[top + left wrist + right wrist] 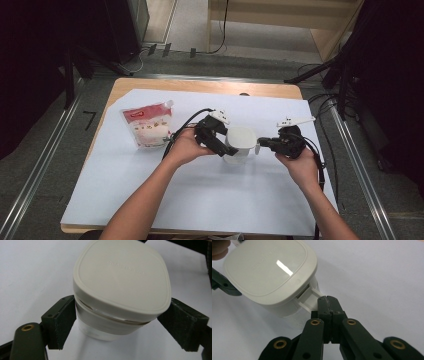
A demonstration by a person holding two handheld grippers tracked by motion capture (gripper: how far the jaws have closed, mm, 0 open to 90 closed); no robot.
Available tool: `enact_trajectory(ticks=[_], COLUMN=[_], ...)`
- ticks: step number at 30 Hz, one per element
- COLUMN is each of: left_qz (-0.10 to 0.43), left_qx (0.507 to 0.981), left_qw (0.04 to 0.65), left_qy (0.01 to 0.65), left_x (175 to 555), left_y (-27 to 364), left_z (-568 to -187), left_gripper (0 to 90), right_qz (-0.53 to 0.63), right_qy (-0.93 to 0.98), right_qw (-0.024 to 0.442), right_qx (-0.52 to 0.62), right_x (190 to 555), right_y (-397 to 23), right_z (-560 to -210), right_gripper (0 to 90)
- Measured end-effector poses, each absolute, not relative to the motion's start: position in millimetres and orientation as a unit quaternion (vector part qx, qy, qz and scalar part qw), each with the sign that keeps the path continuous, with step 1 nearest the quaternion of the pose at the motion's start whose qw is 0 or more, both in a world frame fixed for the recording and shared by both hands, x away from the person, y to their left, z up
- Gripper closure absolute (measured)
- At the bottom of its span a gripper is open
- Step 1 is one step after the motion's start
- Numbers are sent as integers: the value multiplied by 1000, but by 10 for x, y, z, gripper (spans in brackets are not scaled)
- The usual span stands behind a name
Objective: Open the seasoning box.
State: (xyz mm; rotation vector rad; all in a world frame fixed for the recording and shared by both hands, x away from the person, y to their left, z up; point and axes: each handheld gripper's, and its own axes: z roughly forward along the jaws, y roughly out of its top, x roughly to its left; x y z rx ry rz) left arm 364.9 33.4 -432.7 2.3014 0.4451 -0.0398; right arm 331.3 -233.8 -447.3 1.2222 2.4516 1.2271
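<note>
Left claw [117, 325] around white container [120, 290]; right claw [327, 300] seemingly pinching its latch tab [310, 300].

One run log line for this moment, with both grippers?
left gripper: jaws around white lidded plastic container | right gripper: shut on container's side latch | pouch: untouched

Red/white pouch [148, 126] lying flat, far-left on white sheet [200, 200], wooden table [200, 86].
</note>
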Motion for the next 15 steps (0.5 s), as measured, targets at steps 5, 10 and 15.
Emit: enact_trajectory(ticks=[5, 10, 15], left_qz=[3, 7, -12], left_qx=[921, 916, 908], left_qw=[354, 369, 394], left_qy=[160, 159, 144], left_x=[3632, 3614, 3582], left_y=[281, 292, 291], left_z=[-4215, -4152, -4065], left_gripper=[181, 184, 446], right_qz=[408, 407, 411], right_qy=[815, 815, 817], right_qw=[71, 71, 66], right_qx=[405, 405, 400], right_x=[3314, 3314, 3310], right_y=[-2337, -2335, -2324], right_z=[-4473, -4474, -4477], right_gripper=[900, 900, 900])
